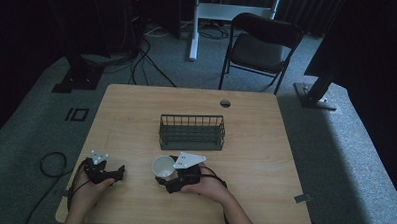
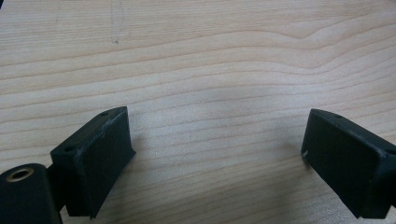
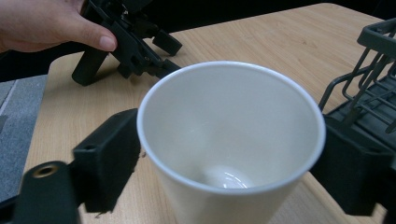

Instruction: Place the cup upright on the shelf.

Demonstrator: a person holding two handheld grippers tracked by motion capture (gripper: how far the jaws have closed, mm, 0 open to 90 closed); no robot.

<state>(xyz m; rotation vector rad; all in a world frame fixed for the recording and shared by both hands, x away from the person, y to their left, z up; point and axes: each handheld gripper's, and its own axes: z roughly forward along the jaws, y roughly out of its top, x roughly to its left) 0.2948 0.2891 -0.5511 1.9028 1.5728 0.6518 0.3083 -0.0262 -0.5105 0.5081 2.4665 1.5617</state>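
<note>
The right gripper (image 1: 165, 180) has its jaws clamped on the white cup (image 1: 163, 166), near the table's (image 1: 255, 144) front edge. The left gripper (image 1: 115, 173) rests with jaws apart (nothing between them). Likely next: carrying the cup to the rack (image 1: 192, 132) just beyond, kept upright.

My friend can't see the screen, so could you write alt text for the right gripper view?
A white paper cup, empty and open toward the camera, sits between the right tongs' two black jaws, which press its sides. Behind it on the wooden table, a hand holds the left tongs, and a dark wire basket stands at the right edge.
</note>
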